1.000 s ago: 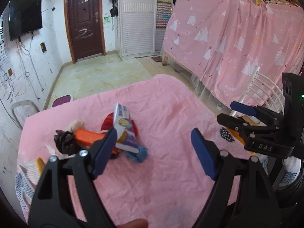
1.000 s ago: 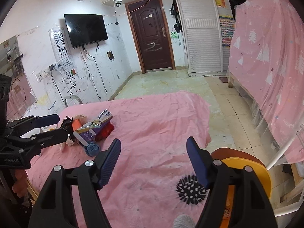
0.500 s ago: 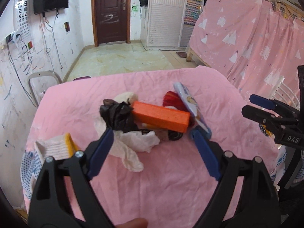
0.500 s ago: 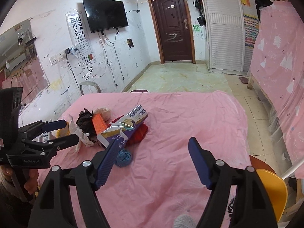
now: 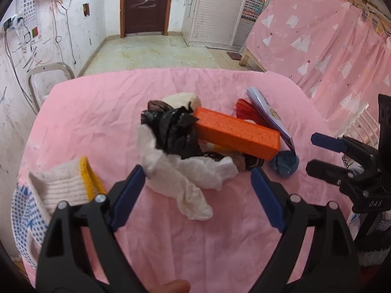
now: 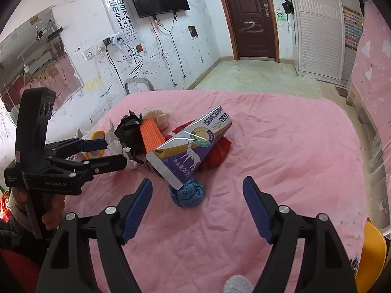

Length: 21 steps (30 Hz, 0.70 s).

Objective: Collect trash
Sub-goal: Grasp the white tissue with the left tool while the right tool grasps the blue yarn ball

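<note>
A trash pile lies on the pink-covered table (image 5: 85,112): crumpled white tissue (image 5: 185,178), black plastic bag (image 5: 173,129), orange box (image 5: 237,133), purple milk-powder pouch (image 6: 193,144), red item (image 5: 246,111), blue knitted ball (image 6: 187,193). My left gripper (image 5: 198,195) is open, its fingers on either side of the tissue's near end; it also shows in the right wrist view (image 6: 112,152). My right gripper (image 6: 198,210) is open just short of the blue ball; it also shows in the left wrist view (image 5: 325,153).
A white and yellow sock (image 5: 73,183) and a blue-dotted cloth (image 5: 27,217) lie at the table's left edge. A metal chair frame (image 5: 46,73) stands behind the table. A yellow stool (image 6: 374,254) is at the right. A pink curtain (image 5: 330,44) hangs on the right.
Both grippers have swung left and moved closer to the pile. The left one now straddles the tissue; the right one now faces the blue ball and pouch.
</note>
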Each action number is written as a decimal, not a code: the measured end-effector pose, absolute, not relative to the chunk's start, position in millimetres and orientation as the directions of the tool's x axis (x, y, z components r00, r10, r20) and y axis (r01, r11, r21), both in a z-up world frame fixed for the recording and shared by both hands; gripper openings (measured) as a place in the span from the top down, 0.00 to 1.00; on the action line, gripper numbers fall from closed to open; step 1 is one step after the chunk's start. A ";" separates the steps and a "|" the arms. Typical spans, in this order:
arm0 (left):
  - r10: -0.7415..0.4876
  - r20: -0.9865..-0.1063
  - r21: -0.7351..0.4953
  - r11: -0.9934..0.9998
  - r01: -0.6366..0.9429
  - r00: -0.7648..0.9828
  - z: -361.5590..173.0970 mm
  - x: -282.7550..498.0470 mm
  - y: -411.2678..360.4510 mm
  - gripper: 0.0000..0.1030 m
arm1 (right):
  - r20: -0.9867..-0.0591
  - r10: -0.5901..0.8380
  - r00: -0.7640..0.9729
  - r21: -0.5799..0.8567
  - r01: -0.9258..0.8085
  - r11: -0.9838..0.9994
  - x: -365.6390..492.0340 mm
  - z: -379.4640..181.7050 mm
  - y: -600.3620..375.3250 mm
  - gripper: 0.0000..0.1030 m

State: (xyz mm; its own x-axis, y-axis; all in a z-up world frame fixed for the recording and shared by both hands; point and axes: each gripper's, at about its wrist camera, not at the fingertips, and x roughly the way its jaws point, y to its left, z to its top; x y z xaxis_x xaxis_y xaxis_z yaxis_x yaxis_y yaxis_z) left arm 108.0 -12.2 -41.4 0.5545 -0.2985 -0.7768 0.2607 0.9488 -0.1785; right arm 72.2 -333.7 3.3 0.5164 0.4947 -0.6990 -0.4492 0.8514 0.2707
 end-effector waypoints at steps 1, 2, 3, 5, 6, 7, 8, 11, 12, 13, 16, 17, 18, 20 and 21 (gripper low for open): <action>-0.297 -0.780 -0.182 0.950 0.254 0.551 -43.0 109.8 -10.6 0.18 | -0.700 0.500 0.510 0.275 -0.453 0.848 72.2 2.0 -332.5 0.35; -0.288 -0.784 -0.179 0.953 0.244 0.549 -45.8 110.4 -9.2 0.18 | -0.703 0.504 0.502 0.279 -0.457 0.845 72.5 0.3 -330.8 0.35; -0.281 -0.789 -0.175 0.955 0.237 0.547 -47.9 111.6 -8.0 0.18 | -0.707 0.504 0.496 0.278 -0.461 0.843 72.7 -1.2 -329.5 0.35; -0.279 -0.795 -0.174 0.956 0.238 0.538 -50.6 114.3 -7.5 0.18 | -0.717 0.502 0.484 0.276 -0.464 0.842 73.8 -5.8 -326.3 0.35; -0.275 -0.798 -0.171 0.957 0.235 0.536 -51.8 115.3 -7.8 0.24 | -0.721 0.502 0.477 0.276 -0.467 0.840 74.3 -7.6 -325.2 0.35; -0.273 -0.801 -0.168 0.957 0.236 0.534 -52.3 116.6 -9.6 0.29 | -0.725 0.502 0.471 0.275 -0.470 0.839 74.8 -8.9 -323.8 0.35; -0.271 -0.803 -0.165 0.957 0.239 0.531 -53.1 116.9 -10.2 0.37 | -0.729 0.501 0.467 0.272 -0.474 0.838 75.1 -9.4 -322.0 0.35; -0.271 -0.800 -0.162 0.957 0.241 0.535 -53.3 115.9 -11.2 0.52 | -0.733 0.499 0.463 0.258 -0.489 0.833 75.7 -9.3 -316.9 0.35; -0.284 -0.794 -0.174 0.953 0.247 0.537 -53.4 114.9 -10.6 0.59 | -0.737 0.494 0.461 0.252 -0.491 0.834 75.8 -9.6 -315.4 0.35; -0.292 -0.788 -0.179 0.951 0.252 0.541 -53.8 113.9 -10.6 0.61 | -0.740 0.491 0.459 0.246 -0.495 0.833 76.2 -10.1 -313.4 0.35; -0.302 -0.781 -0.192 0.949 0.250 0.546 -54.0 110.3 -10.7 0.64 | -0.748 0.487 0.450 0.236 -0.506 0.830 75.5 -12.9 -308.4 0.38; -0.303 -0.780 -0.195 0.949 0.247 0.548 -53.2 108.2 -10.4 0.65 | -0.751 0.486 0.448 0.234 -0.508 0.829 75.3 -13.4 -307.1 0.42; -0.303 -0.779 -0.198 0.949 0.244 0.549 -52.5 106.3 -10.0 0.65 | -0.753 0.484 0.446 0.231 -0.510 0.828 74.9 -14.2 -306.2 0.51; -0.303 -0.774 -0.199 0.950 0.241 0.556 -49.0 101.3 -8.3 0.65 | -0.758 0.480 0.442 0.226 -0.512 0.829 76.3 -15.2 -305.0 0.64; -0.301 -0.772 -0.199 0.951 0.237 0.559 -47.3 98.5 -6.9 0.65 | -0.761 0.477 0.439 0.225 -0.512 0.829 76.4 -16.3 -305.0 0.71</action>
State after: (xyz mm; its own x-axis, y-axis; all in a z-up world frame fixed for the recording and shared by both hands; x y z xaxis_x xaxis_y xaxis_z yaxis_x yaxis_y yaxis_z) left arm 98.5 -6.9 -47.3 0.5595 -0.3010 -0.7722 0.2375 0.9509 -0.1986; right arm 76.5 -305.0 -16.3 0.4392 0.4774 -0.7611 -0.5119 0.8291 0.2247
